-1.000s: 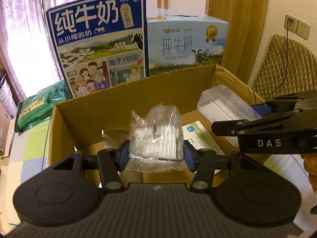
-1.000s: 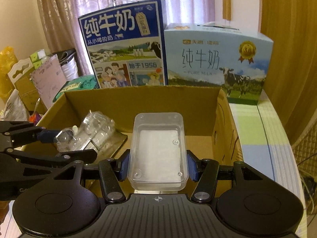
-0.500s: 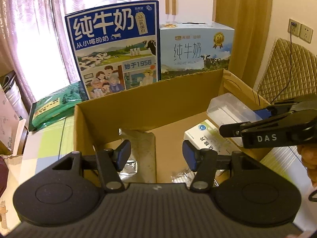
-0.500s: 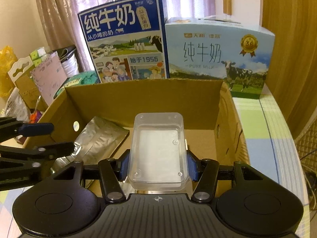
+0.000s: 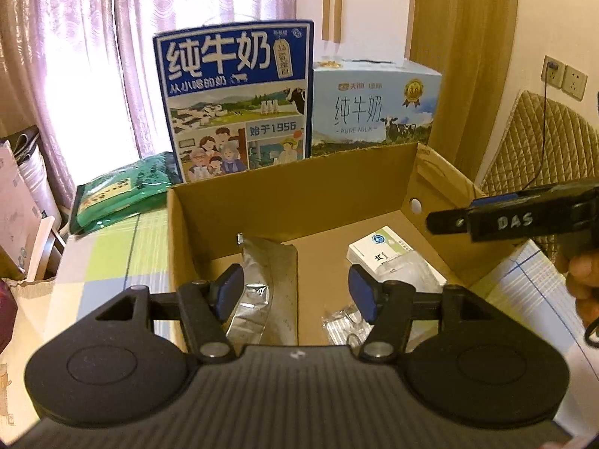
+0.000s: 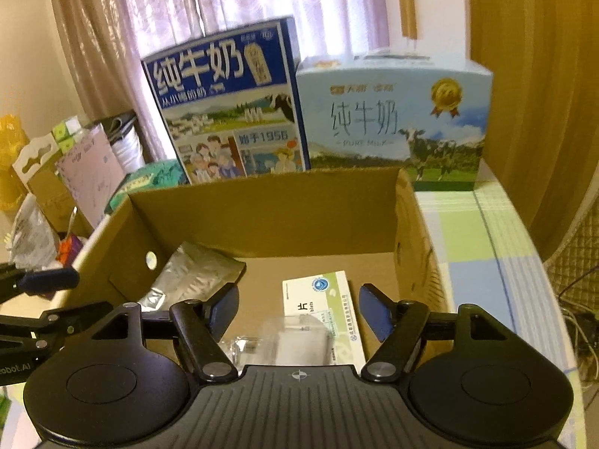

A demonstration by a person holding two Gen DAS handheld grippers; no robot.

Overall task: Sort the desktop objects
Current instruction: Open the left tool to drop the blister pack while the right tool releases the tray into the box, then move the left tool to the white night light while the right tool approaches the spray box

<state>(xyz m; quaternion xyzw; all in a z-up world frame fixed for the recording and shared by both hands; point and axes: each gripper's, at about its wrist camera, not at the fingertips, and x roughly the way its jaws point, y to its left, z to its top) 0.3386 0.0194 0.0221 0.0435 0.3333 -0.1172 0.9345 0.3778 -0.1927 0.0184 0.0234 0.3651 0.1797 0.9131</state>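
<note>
I see a checked tablecloth [image 6: 483, 232] with a big brown cardboard box [image 5: 292, 202] on it, open at the top. Behind the box stand two milk cartons: a tall dark blue milk box [image 5: 236, 101] and a pale blue milk box [image 5: 374, 108] just beside it on the right. A green bag [image 5: 123, 191] lies to the left of them.

Inside the box lie the things I am sorting. A silver foil pouch [image 5: 265, 280] lies on the left side of the floor. A white medicine box [image 6: 322, 307] lies on the right side. A clear plastic case [image 6: 303, 340] rests on top of the near end of the medicine box. A crinkly clear wrapper [image 5: 340, 323] lies near it, close to the front wall.

My left gripper [image 5: 295, 292] hangs over the front of the box. Its blue pads are wide apart and hold nothing. My right gripper [image 6: 299, 308] hangs over the right side of the box. Its pads are wide apart too, with nothing between them. The clear case lies below them, not touching.
</note>
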